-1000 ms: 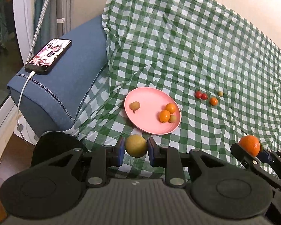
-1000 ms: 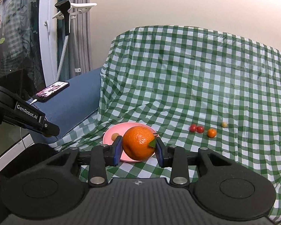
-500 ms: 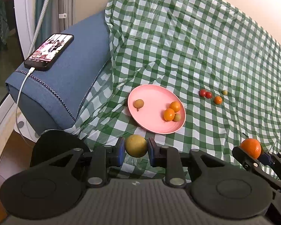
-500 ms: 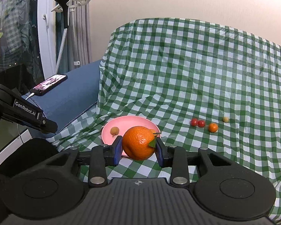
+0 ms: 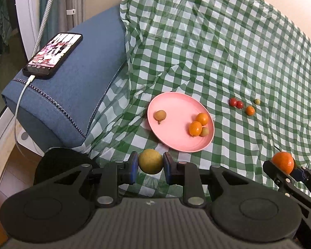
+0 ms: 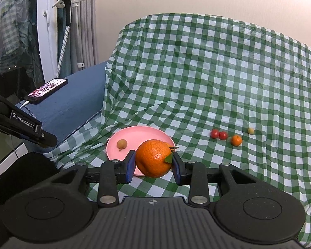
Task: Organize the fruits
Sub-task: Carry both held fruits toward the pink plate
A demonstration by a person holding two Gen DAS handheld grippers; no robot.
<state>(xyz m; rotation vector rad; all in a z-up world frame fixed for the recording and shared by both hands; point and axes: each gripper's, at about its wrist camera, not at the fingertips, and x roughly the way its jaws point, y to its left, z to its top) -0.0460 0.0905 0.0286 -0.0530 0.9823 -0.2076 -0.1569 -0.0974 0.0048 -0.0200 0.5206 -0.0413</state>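
Note:
My left gripper (image 5: pixel 150 165) is shut on a yellow-green round fruit (image 5: pixel 150 161), held above the cloth just in front of the pink plate (image 5: pixel 176 105). The plate holds a small brown fruit (image 5: pixel 160 115), two small oranges (image 5: pixel 199 124) and a small green fruit (image 5: pixel 204 132). My right gripper (image 6: pixel 153 162) is shut on a large orange (image 6: pixel 153 157) with a green leaf, in front of the plate (image 6: pixel 134 133); it also shows at the right of the left wrist view (image 5: pixel 283 165). Two red tomatoes (image 5: pixel 236 103), a small orange (image 5: pixel 250 110) and a small green fruit (image 5: pixel 257 101) lie on the cloth.
A green checked cloth (image 5: pixel 217 51) covers the surface and rises at the back. A blue cushion (image 5: pixel 72 83) at the left carries a phone (image 5: pixel 52 55) on a charging cable. Beyond it stand a curtain and white frame (image 6: pixel 45 41).
Both grippers have drawn back slightly and the views have tilted; the plate sits a little farther from the left gripper. Both fruits stay gripped.

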